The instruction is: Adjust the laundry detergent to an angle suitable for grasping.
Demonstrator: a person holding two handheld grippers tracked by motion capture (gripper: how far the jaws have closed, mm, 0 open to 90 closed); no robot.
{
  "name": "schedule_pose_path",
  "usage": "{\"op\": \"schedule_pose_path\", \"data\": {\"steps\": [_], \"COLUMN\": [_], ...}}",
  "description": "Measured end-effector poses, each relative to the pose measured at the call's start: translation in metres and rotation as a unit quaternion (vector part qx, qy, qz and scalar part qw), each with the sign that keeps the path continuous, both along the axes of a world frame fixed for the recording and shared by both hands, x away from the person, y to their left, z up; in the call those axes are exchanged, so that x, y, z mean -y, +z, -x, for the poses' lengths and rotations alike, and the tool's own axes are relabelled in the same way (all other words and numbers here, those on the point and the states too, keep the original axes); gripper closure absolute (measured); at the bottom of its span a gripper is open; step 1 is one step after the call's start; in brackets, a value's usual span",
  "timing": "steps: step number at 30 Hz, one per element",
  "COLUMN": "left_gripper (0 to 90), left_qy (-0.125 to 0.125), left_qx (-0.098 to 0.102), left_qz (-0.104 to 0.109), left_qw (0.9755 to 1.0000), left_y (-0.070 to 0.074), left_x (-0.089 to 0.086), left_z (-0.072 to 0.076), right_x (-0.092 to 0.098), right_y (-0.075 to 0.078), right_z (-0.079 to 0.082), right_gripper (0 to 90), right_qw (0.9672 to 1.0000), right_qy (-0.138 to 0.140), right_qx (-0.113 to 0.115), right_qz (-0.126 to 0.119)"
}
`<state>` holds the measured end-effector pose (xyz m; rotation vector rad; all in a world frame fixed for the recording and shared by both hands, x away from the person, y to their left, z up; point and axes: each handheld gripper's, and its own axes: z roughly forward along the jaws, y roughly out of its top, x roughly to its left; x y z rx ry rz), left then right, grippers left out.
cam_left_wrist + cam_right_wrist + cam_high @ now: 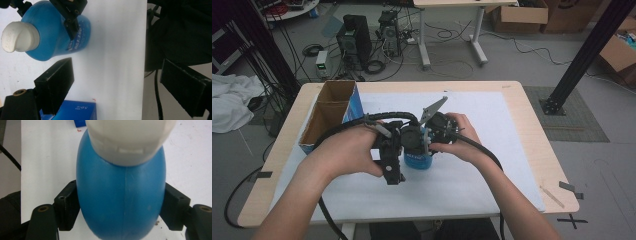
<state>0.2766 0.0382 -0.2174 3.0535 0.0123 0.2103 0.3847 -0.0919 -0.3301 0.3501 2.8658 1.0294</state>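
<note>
One blue bottle point(121, 195) stands upright, white cap point(18, 37) up, right of the one cardboard box point(332, 112) on the worktop point(512, 150). Right tongs point(121, 207) clamp its body; left tongs point(125, 82) gape empty beside it.

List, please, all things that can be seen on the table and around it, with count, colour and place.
bottle: one, blue with white cap, on the white mat, table centre
cardboard box: one, brown with a blue side, open, table's left part
white mat: one, covers the table top
computer towers: two, black, on the floor beyond the table
right gripper: black, jaws against the bottle's two sides
left gripper: black, jaws open beside the bottle
</note>
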Motion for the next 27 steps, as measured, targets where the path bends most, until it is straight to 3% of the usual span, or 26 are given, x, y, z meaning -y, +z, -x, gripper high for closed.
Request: {"op": "schedule_pose_path", "data": {"steps": [10,27], "left_gripper": [12.6,12.7], "left_qy": [0.000,0.000], "left_qx": [-0.002,-0.001], "left_qz": [-0.002,0.000], "left_qw": [1.0000,1.0000], "left_y": [-0.0017,-0.0016], "left_x": [-0.0012,-0.0025], "left_z": [-0.0010,-0.0011], "right_x": [-0.0049,-0.0025], "right_y": [-0.0063,-0.0065], "right_z": [0.0002,-0.0026], "right_gripper": [41.3,42.6], "right_qw": [1.0000,0.9997], "right_qy": [0.001,0.020], "right_qx": [0.007,0.011], "right_qz": [0.000,-0.005]}}
